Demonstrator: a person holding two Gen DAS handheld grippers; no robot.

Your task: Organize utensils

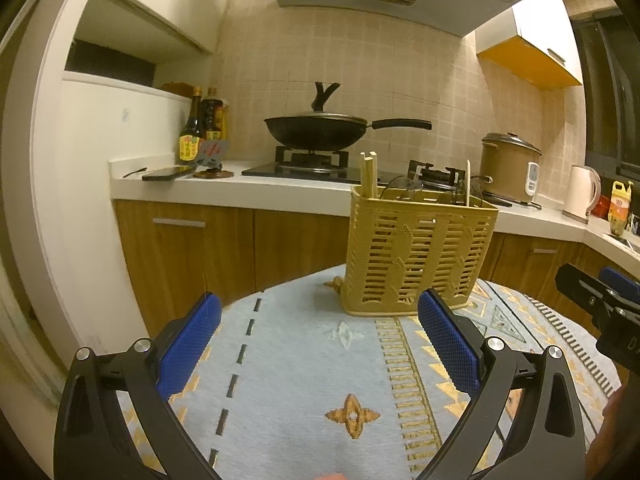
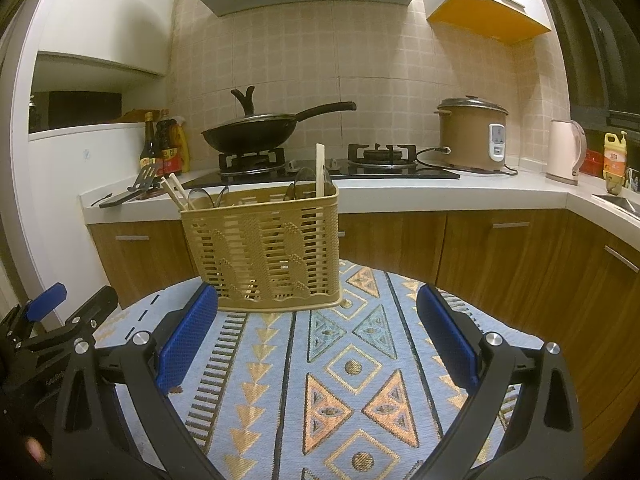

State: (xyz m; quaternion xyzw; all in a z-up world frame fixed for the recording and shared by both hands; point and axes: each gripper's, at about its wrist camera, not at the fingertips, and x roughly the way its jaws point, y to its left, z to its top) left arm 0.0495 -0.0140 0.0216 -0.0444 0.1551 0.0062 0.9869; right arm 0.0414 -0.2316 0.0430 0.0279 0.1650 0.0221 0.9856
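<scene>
A small kitchen with beige wall tiles and wooden cabinets surrounds a round table covered by a pale blue patterned cloth.

In the left wrist view, the left gripper hangs above the cloth with its blue pads spread wide, nothing between them. The tan slotted utensil basket stands upright on the far part of the table at about 1 o'clock from the gripper, just beyond the right-hand pad. A pair of chopsticks rises from its left end, and a single pale stick from its right end. Behind, a black wok sits on the stove at 12 o'clock, sauce bottles at 10 o'clock, a brown rice cooker at 2 o'clock. The right gripper shows at the 3 o'clock edge.

In the right wrist view, the right gripper is likewise held wide apart and empty over the cloth. The basket stands at 11 o'clock, close behind the left-hand pad; chopsticks lean out of its left end and a pale flat handle stands near its right end, with dark utensils between. The wok is at 12 o'clock, the rice cooker at 1 o'clock, a white kettle at 2 o'clock. The left gripper appears at 9 o'clock, also open.
</scene>
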